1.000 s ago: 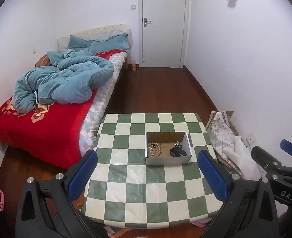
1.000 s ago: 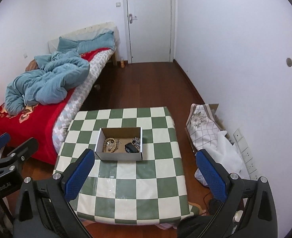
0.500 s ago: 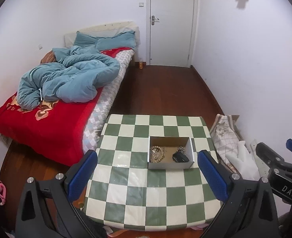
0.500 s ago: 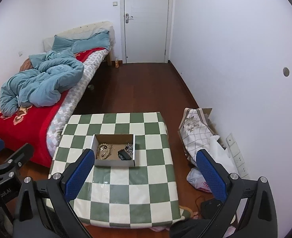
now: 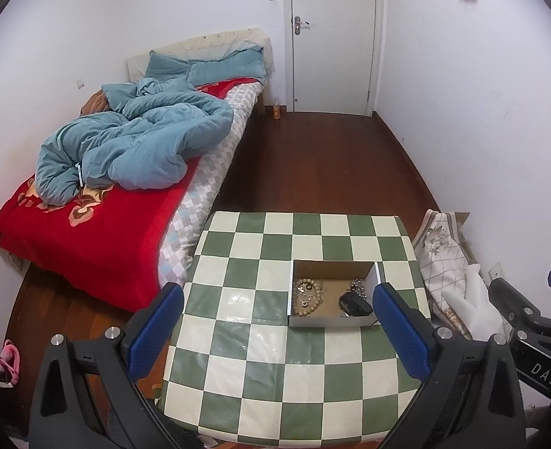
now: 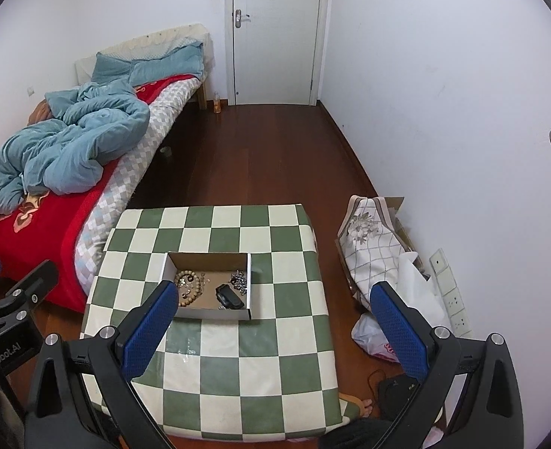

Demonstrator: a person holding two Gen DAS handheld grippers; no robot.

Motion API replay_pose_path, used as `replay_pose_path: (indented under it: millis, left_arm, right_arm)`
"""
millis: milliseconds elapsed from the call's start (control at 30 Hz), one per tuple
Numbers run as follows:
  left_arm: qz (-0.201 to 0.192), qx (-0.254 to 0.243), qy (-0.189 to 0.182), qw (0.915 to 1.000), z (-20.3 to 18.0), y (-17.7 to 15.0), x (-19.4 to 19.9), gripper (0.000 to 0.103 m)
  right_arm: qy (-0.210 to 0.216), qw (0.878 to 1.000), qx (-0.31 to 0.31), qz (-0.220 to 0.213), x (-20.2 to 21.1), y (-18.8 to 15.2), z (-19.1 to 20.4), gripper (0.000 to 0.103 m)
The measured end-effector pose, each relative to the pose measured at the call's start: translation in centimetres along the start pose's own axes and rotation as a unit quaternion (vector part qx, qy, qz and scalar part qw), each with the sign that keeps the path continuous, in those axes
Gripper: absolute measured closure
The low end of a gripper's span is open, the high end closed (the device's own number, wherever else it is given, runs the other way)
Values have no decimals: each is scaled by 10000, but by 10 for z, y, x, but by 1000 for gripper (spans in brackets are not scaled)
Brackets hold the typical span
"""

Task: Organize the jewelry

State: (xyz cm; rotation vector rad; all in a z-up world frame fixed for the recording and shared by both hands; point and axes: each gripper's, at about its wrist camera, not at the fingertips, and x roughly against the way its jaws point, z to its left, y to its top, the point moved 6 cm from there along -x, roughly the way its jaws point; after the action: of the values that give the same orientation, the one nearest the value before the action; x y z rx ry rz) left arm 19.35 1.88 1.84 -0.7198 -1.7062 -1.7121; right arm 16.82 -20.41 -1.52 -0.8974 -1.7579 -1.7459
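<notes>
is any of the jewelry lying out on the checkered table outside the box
No, the beaded bracelet and the other pieces all lie inside the cardboard box, and the checkered table around it shows only tablecloth.

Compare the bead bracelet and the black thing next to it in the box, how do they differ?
The bead bracelet is a loop of round tan beads, while the black item is a solid, dark, elongated piece whose identity is unclear. The bracelet lies at the left end of the cardboard box; the black item sits right of centre, beside a silvery chain cluster. The bracelet spreads wider. Both rest loose on the box floor, untouched by either gripper.
</notes>
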Motion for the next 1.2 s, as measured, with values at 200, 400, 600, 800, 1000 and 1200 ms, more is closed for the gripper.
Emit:
replay_pose_path:
  millis: [200, 400, 600, 800, 1000, 1200]
  left_arm:
    - [76, -61, 12, 10000, -4, -2, -3, 0]
    - [82, -54, 28, 9999, -3, -3, -3, 0]
    - [87, -49, 30, 9999, -2, -5, -3, 0]
    - [93, -41, 21, 9999, -3, -5, -3, 0]
    - [81, -72, 25, 9999, -5, -6, -2, 0]
    - [95, -119, 6, 9999, -6, -10, 0, 0]
  right_arm:
    - [-14, 10000, -3, 68, -8, -1, -1, 0]
    - [25, 9999, 25, 101, -11, -2, 0, 0]
    - [80, 9998, 48, 149, -11, -7, 4, 0]
    - [86, 9998, 53, 142, -9, -9, 5, 0]
    - [89, 9998, 47, 143, -8, -10, 4, 0]
    - [90, 9999, 55, 134, -6, -11, 5, 0]
